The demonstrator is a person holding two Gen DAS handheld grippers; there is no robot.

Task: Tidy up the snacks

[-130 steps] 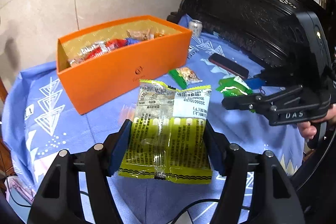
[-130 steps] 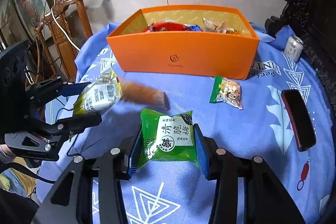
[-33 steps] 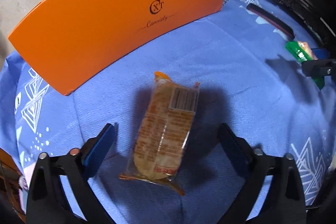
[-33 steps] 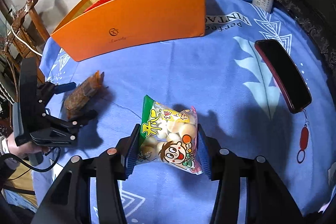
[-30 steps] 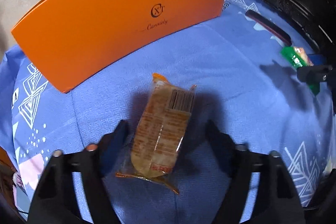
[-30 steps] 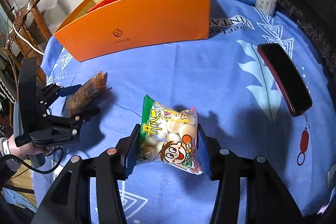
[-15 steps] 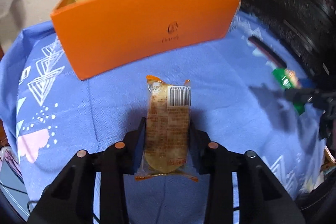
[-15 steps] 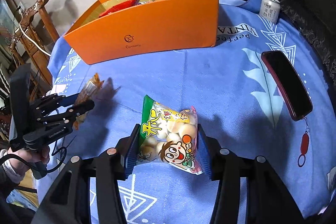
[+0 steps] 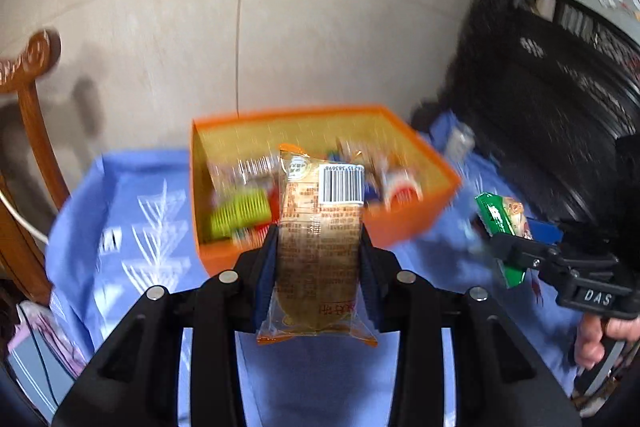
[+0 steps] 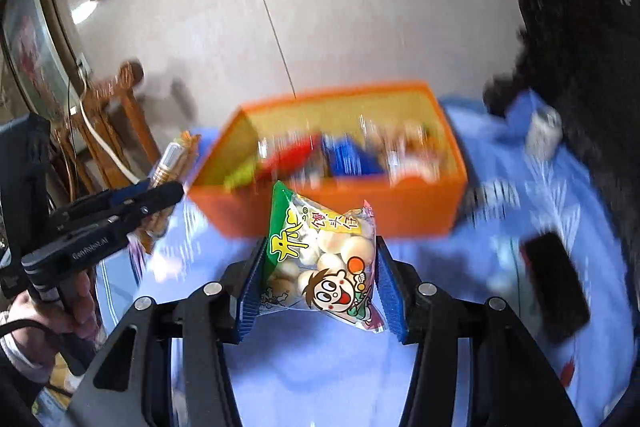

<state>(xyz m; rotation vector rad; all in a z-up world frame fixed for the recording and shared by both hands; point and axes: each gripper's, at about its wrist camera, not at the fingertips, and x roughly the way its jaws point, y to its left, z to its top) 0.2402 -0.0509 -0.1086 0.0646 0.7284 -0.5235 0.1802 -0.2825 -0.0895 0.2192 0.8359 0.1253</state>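
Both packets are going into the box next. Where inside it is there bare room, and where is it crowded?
The orange box shows bare gold lining along its far wall and far left corner. Its near half is crowded with blurred wrappers, green and red on the left, blue in the middle. Outside it, bare blue cloth lies between the box and the phone.

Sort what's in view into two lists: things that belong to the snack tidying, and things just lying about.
Part of the job:
- orange box with snacks in it
- orange-brown packet in the left gripper
- green cartoon bag in the right gripper

Just lying about:
- dark phone
- drink can
- wooden chair
- blue tablecloth
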